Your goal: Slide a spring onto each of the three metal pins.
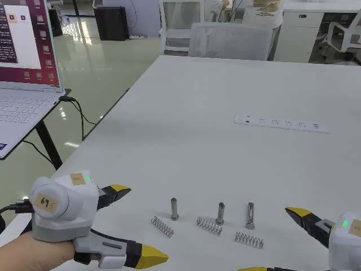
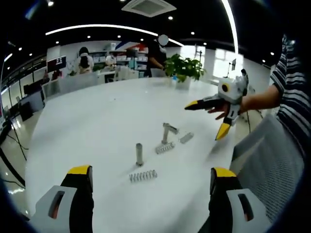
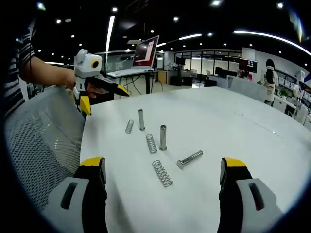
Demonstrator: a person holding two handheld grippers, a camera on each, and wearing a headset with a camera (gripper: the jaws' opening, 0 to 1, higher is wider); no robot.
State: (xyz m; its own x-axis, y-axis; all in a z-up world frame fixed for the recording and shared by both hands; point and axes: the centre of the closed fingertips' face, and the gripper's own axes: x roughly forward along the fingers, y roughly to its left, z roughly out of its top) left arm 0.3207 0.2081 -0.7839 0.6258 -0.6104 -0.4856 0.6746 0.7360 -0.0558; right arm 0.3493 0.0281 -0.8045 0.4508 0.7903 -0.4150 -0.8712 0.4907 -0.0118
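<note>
Three metal pins stand in a row near the table's front edge: left pin (image 1: 174,208) and middle pin (image 1: 220,213) are upright, while the right pin (image 1: 250,215) lies on its side (image 3: 189,159). One spring lies flat by each: left spring (image 1: 162,226), middle spring (image 1: 208,226), right spring (image 1: 249,240). My left gripper (image 1: 138,223) is open and empty, just left of the left pin (image 2: 139,154). My right gripper (image 1: 276,243) is open and empty, right of the lying pin. The springs (image 3: 162,173) are bare on the white table (image 1: 186,141).
A white power strip (image 1: 280,122) lies further back on the right. A laptop (image 1: 22,56) sits on a stand beyond the table's left edge. A mesh chair (image 1: 231,39) stands at the far end. A mesh chair back (image 3: 43,141) is close behind the front edge.
</note>
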